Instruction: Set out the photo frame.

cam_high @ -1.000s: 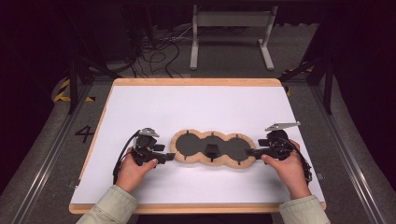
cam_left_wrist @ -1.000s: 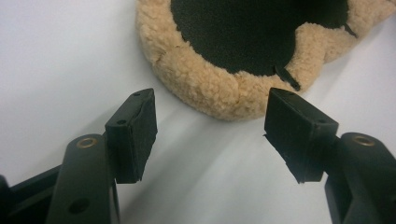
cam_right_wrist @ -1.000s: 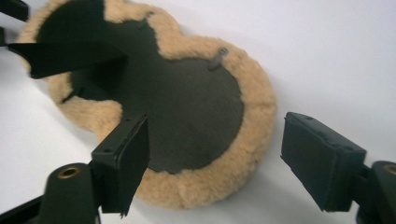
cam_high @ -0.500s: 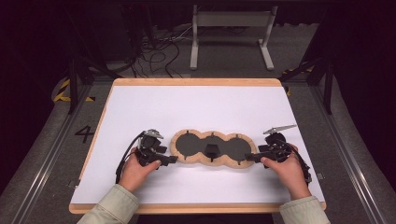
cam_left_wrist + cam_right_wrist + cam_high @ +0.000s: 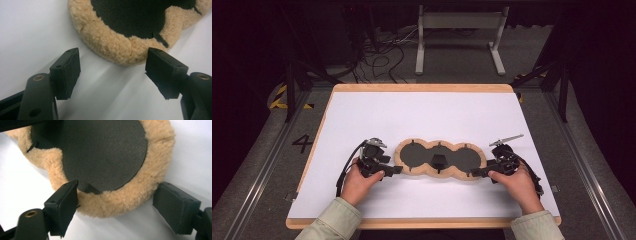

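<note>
From above, your fleece pad [image 5: 439, 159], a tan three-lobed piece with black centres, lies flat on the white worktop [image 5: 427, 115], toward your edge and about midway across. Your left gripper [image 5: 388, 169] sits at its left end and your right gripper [image 5: 479, 172] at its right end, each low on the sheet and pointing inward. The high view cannot settle whether anything is pinched; the gripper views can. In the left gripper view, your jaws have just been opening and now stand wide apart, with the fuzzy rim [image 5: 117, 47] just ahead of the pads and bare white sheet between them, nothing clamped. In the right gripper view, those jaws have also just been opening; they are apart, and here the woolly rim [image 5: 120, 202] bulges into the gap. The left pad [image 5: 66, 202] sits right at the fleece, though you cannot tell whether it touches, while the other pad stands clear. That view also shows the grained black centre [image 5: 105, 152] up close. Only the high view gives you the small black fitting [image 5: 438, 161] on the middle lobe.
</note>
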Demonstrator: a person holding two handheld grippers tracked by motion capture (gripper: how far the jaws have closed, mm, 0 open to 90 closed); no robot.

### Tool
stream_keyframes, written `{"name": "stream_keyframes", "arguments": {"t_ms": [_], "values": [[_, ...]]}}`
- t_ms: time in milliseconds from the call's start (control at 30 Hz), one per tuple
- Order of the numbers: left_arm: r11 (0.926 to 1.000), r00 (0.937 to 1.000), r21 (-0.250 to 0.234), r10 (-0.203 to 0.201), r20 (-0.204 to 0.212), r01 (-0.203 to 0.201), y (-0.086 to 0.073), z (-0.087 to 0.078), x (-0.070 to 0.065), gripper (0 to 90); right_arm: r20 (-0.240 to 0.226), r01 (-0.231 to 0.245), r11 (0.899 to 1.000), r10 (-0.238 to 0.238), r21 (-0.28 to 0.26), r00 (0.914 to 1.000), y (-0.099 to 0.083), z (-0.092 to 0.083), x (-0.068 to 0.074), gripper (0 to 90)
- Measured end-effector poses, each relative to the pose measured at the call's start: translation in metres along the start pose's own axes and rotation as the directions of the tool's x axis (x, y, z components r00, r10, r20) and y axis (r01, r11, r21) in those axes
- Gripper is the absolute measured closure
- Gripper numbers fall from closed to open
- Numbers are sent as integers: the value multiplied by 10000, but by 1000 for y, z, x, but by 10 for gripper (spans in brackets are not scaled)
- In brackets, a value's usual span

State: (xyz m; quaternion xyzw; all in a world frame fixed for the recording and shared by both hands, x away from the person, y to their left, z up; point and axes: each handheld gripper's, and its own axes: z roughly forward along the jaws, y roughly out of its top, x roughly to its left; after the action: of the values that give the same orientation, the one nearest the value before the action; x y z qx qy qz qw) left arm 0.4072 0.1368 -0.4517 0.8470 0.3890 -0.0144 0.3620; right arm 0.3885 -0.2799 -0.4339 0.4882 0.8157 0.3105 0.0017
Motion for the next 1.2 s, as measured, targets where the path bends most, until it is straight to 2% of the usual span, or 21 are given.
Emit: {"name": "stream_keyframes", "arguments": {"t_ms": [233,300,433,500,600,633,833,867,900,967,1067,1200], "values": [[9997,9994,-214,-105,324,112,3,5,-1,292,14,21,9997,-21,-259,10000,-3,1,1,183],[9993,9983,-204,-318,498,328,5,5,-1,287,-30,-30,9994,29,-357,10000,-4,1,0,183],[9976,9980,-502,-449,438,471,8,7,2,281,-73,-148,9976,144,-679,9999,-7,2,-1,178],[9968,9971,-493,-599,465,621,9,9,2,272,-56,-97,9977,93,-673,9999,-7,3,0,154],[9971,9971,-457,-584,490,607,11,11,2,261,7,-57,9979,58,-642,10000,-7,4,3,131],[9977,9984,-443,-502,241,512,14,11,1,259,120,-37,9981,45,-608,9999,-7,5,4,129],[9970,9976,-397,-654,214,662,14,12,-1,261,172,-229,9982,239,-562,9996,-5,5,6,120],[9969,9975,-387,-677,210,685,14,12,-1,262,51,-337,9978,341,-579,9994,-5,6,6,78],[9967,9973,-387,-707,210,714,14,12,-1,262,51,-337,9978,341,-579,9994,-5,6,6,78],[9966,9975,-433,-687,171,694,14,12,-1,263,105,-371,9979,377,-528,9992,-5,9,9,22],[9958,9963,-394,-809,305,821,14,12,1,265,373,-224,9990,239,-392,9990,-3,12,14,7],[9947,9949,-408,-924,395,940,13,13,2,266,289,-266,9988,278,-419,9992,-4,11,13,15]]}}
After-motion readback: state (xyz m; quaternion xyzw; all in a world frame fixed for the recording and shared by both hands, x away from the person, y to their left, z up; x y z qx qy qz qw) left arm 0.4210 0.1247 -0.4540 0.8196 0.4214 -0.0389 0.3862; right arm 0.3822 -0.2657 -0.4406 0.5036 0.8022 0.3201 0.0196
